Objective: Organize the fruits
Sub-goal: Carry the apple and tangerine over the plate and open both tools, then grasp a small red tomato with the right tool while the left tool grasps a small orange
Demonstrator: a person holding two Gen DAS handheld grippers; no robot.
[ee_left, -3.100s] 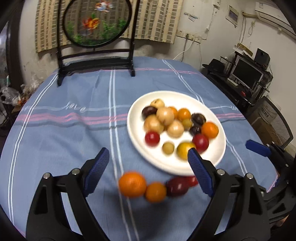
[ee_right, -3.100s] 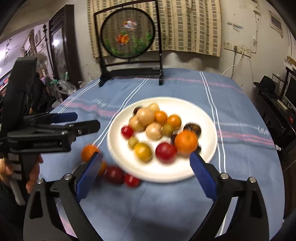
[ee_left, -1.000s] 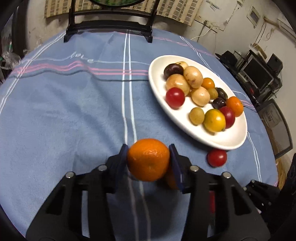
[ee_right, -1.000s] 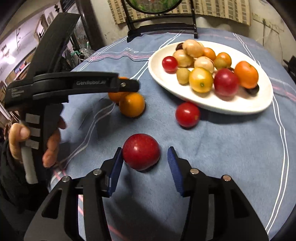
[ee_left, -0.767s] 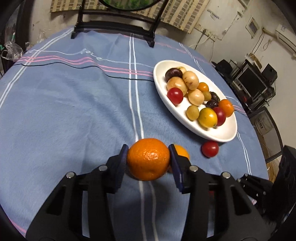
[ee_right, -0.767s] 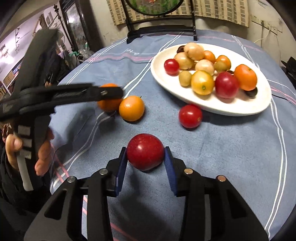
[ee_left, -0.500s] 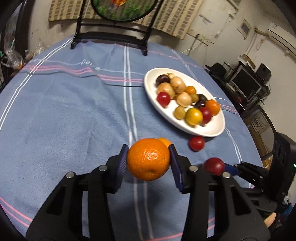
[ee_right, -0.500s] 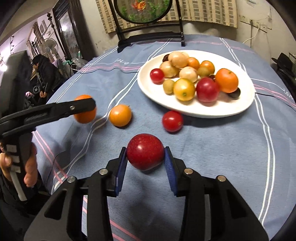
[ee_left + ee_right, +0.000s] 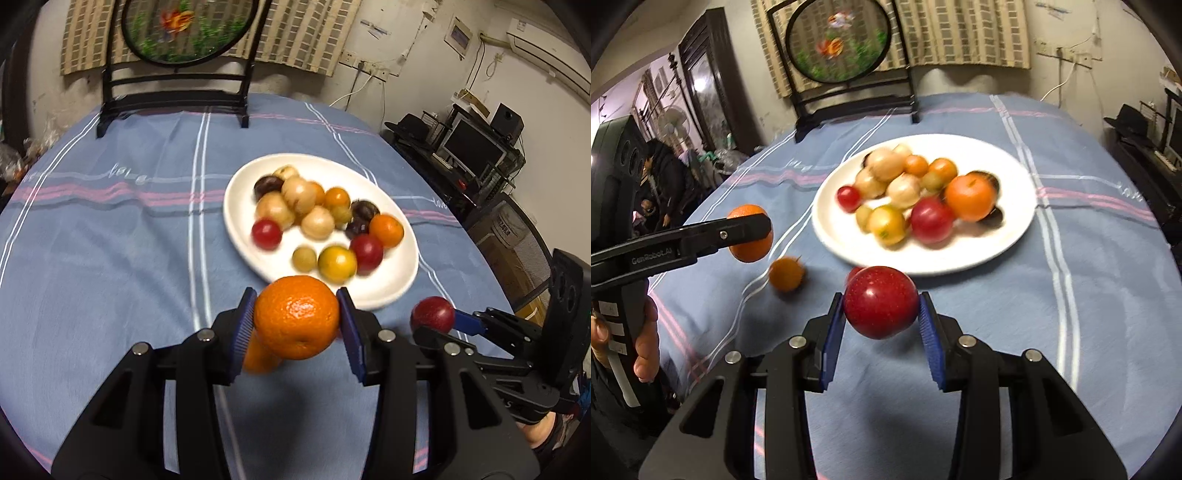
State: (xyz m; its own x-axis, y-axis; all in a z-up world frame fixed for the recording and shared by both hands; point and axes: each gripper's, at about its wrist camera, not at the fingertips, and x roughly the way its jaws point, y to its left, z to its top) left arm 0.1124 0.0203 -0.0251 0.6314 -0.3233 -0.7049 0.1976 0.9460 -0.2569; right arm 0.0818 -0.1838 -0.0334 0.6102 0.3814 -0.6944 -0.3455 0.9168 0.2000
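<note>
With both grippers loaded and lifted off the cloth, the job looks maybe 3/4 done. Left gripper [image 9: 297, 321] pinches a big orange [image 9: 296, 316] btwn its blue pads, held in the air just short of the plate's near rim. Right gripper [image 9: 881, 308] clamps a dark red fruit [image 9: 881, 302] the same way, also near side of the plate. The white plate [image 9: 1015, 236] already carries a heap of mixed fruit – oranges, reds, pale & dark ones. Left to do, I'd judge: drop these two on the plate, then fetch the small orange fruit [image 9: 786, 274] lying on the cloth, off the plate's near-left edge, plus a small red one [image 9: 854, 273] half hidden right at the near rim. Surface is a round table w/ blue striped cloth [image 9: 92, 258]. Beyond the plate stands a round painted screen [image 9: 190, 29] on a dark frame; cluttered room, monitor & desk off to the plate's right.
</note>
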